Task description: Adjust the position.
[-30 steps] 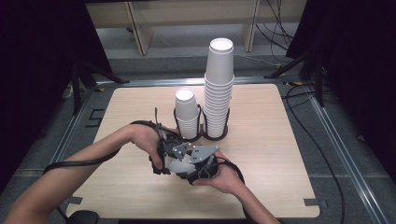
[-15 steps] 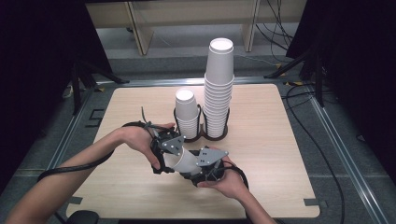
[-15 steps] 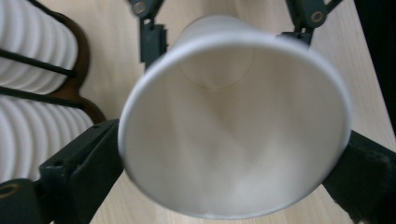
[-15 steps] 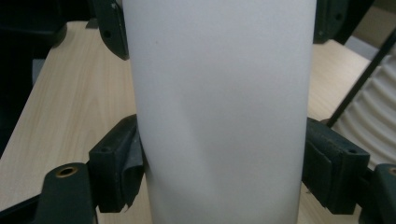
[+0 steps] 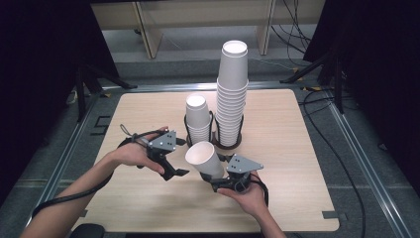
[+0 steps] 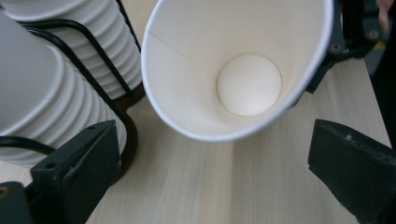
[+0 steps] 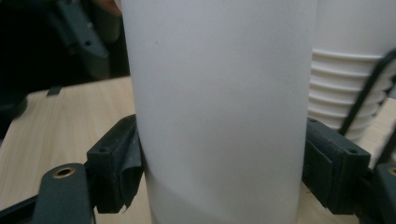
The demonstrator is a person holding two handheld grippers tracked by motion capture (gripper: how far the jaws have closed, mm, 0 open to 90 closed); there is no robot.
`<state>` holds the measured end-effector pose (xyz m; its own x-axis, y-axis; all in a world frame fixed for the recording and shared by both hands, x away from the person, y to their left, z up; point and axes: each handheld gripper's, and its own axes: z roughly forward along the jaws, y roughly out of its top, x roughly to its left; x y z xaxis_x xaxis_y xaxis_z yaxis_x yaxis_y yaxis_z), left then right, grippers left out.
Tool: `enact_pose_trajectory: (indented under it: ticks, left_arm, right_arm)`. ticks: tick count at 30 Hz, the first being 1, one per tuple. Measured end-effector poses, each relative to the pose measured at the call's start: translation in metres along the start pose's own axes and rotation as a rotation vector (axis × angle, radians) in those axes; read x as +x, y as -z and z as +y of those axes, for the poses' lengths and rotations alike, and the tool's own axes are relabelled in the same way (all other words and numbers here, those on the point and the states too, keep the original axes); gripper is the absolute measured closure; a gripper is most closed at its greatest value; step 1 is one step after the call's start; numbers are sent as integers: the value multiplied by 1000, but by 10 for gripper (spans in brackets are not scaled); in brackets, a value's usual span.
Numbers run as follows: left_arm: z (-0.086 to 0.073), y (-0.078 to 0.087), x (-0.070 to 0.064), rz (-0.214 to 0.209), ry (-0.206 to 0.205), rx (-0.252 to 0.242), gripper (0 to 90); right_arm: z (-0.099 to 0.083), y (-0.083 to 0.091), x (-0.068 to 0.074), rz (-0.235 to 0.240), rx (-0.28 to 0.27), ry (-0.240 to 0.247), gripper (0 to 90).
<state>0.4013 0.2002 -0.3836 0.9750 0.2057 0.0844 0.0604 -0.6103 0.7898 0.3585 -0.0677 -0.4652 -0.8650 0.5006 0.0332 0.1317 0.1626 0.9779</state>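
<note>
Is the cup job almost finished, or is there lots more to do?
One white paper cup is already off the stacks and clamped, tilted, in the right hand-held gripper. The left hand-held gripper is open beside its rim, holding nothing. A tall stack of white paper cups and a short stack of white paper cups sit in the black wire holder, so plenty looks left.

Two cup stacks are standing at twelve o'clock: a tall stack (image 5: 232, 94) and a short stack (image 5: 198, 119), each in one wire holder. One loose cup (image 5: 204, 159) is lying tilted between two grippers.
</note>
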Motion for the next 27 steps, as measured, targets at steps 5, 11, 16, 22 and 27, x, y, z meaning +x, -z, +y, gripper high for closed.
enact_pose_trajectory:
  ticks: [5,11,16,22,27]
  left_arm:
    - [-16,-3,-7,34,172,-179,28]
    - [-26,-10,-14,45,421,-347,36]
    - [-21,-26,-22,55,495,-430,21]
    - [-16,-35,-22,86,502,-431,4]
    - [-13,-45,-23,105,504,-426,4]
  right_arm:
    - [-1,2,-8,-38,-89,-58,222]
    - [-4,1,-10,-67,-91,-92,222]
    - [-9,-5,-10,-62,-96,-86,221]
    - [-7,-5,-6,-55,-98,-95,221]
    - [-7,-7,-6,-65,-104,-77,220]
